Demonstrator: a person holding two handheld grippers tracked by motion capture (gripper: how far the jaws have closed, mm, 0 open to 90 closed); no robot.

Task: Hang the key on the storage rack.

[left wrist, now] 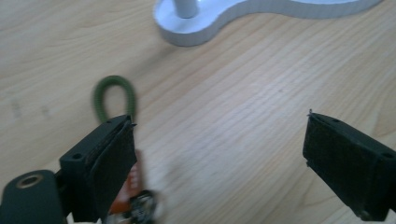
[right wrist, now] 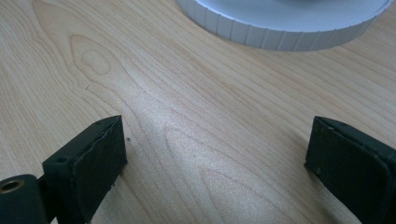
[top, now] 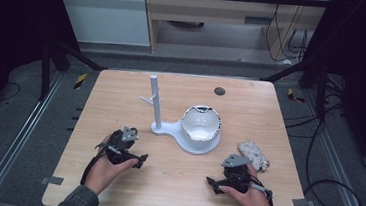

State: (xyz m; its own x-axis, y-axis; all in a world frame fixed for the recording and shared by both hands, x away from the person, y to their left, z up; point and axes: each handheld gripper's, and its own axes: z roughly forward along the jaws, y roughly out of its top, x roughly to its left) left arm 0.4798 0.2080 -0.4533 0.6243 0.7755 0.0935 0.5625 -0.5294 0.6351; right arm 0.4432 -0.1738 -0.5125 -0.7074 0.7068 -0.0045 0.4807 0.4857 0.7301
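Note:
A white stand (top: 168, 128) with an upright post (top: 155, 100) and a short side peg stands mid-table. A white bowl-like cup (top: 200, 123) with a dark-edged rim rests on the stand's round end. My left gripper (top: 138, 160) lies low on the table in front of the post, jaws wide apart with nothing between them (left wrist: 219, 140). Beside its left jaw lies a green loop (left wrist: 114, 95) with a blurred orange tag and metal ring (left wrist: 133, 186). My right gripper (top: 211, 183) rests near the front right, open over bare wood (right wrist: 217, 144). The stand's ribbed base (right wrist: 280, 23) is ahead of it.
A small patterned pouch (top: 253, 153) lies right of the stand, close to the right hand. A dark round hole (top: 219, 91) sits near the table's (top: 121, 92) far edge. Black frame struts and cables surround the table on the floor.

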